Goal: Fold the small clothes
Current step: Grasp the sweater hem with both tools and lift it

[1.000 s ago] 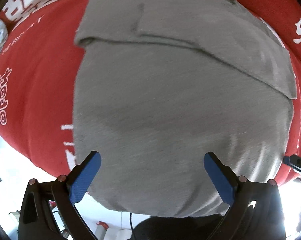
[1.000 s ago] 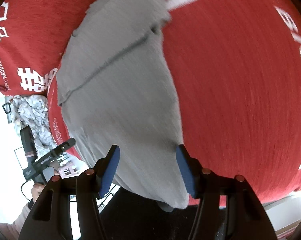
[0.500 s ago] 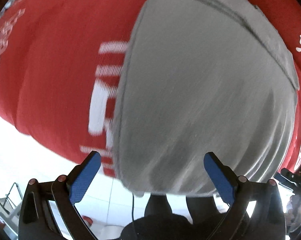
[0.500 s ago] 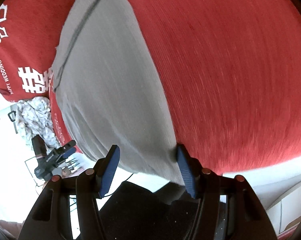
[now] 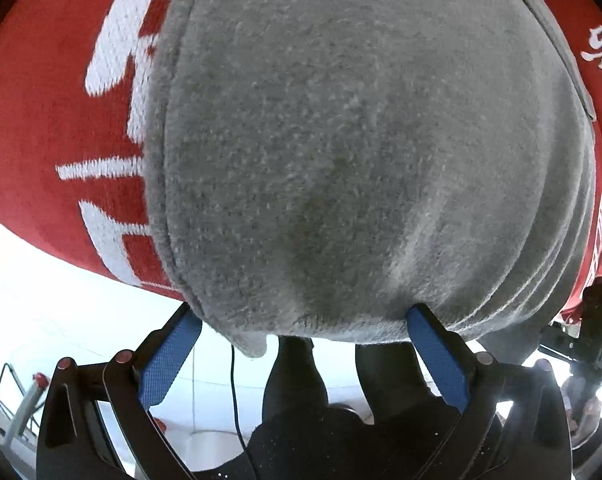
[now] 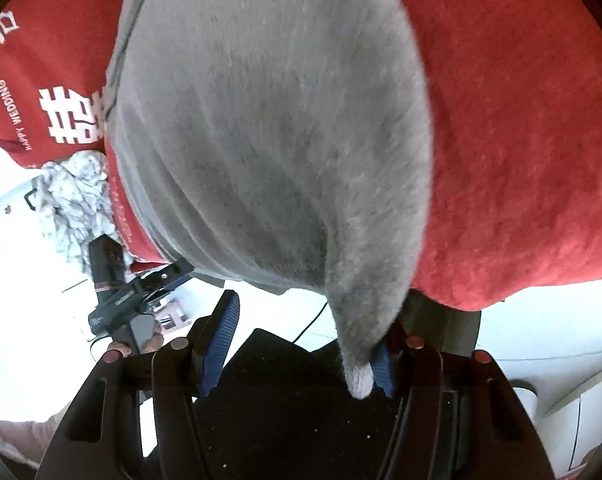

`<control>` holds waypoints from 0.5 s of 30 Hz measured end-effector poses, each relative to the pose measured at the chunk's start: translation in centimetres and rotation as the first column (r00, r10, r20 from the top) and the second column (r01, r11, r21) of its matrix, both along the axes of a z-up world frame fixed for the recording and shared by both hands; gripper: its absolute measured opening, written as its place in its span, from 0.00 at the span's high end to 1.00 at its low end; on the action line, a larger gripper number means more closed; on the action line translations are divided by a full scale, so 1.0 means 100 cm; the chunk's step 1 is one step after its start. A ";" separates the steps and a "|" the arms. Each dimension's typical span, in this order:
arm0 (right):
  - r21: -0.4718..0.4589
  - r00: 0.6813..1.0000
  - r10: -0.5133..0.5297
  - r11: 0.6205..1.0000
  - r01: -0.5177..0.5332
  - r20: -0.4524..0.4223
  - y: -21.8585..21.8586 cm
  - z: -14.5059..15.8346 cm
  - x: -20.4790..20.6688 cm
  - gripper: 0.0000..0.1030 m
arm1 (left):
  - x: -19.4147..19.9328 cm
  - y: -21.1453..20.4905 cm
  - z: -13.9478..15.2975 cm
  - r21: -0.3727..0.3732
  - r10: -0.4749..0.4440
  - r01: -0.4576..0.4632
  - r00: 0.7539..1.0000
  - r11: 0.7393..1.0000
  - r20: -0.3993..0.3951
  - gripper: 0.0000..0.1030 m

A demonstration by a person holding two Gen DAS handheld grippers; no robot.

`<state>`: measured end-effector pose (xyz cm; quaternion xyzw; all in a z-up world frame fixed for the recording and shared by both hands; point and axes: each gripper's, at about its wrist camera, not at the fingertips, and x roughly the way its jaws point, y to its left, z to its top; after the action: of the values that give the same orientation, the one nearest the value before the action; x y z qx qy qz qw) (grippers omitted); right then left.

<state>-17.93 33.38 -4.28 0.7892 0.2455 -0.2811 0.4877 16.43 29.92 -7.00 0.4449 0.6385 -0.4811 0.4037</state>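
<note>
At frame centre, the grey garment [image 5: 341, 152] lies on the red cloth [image 5: 49, 128], its near hem draping off the edge. The left gripper [image 5: 301, 316] and right gripper [image 6: 301, 320] stand wide apart at that hem, clamping nothing.

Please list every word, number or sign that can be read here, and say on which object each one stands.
"HAPPY WEDDING": small white print on the red cloth, in the right wrist view.
Large white Chinese characters on the same cloth: cropped or partly covered by the grey garment, not readable.
Black handheld device: lettering too small.
</note>
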 end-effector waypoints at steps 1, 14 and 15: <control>0.006 1.000 -0.016 1.000 0.016 0.002 0.000 0.000 0.001 0.41 | 0.002 -0.002 0.004 -0.003 -0.001 0.001 1.000 1.000 -0.017 0.18; -0.088 0.969 -0.125 0.985 0.146 0.212 -0.024 0.064 0.013 0.93 | 0.001 -0.004 0.098 -0.146 -0.050 0.020 0.978 0.989 -0.204 0.89; -0.105 0.964 -0.138 0.981 0.165 0.229 -0.031 0.071 0.014 0.93 | 0.004 -0.011 0.111 -0.174 -0.042 0.004 0.975 0.985 -0.219 0.89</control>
<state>-16.56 30.30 2.83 0.8004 0.1107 -0.2429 0.5367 16.78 28.77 4.07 0.3591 0.6304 -0.5859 0.3610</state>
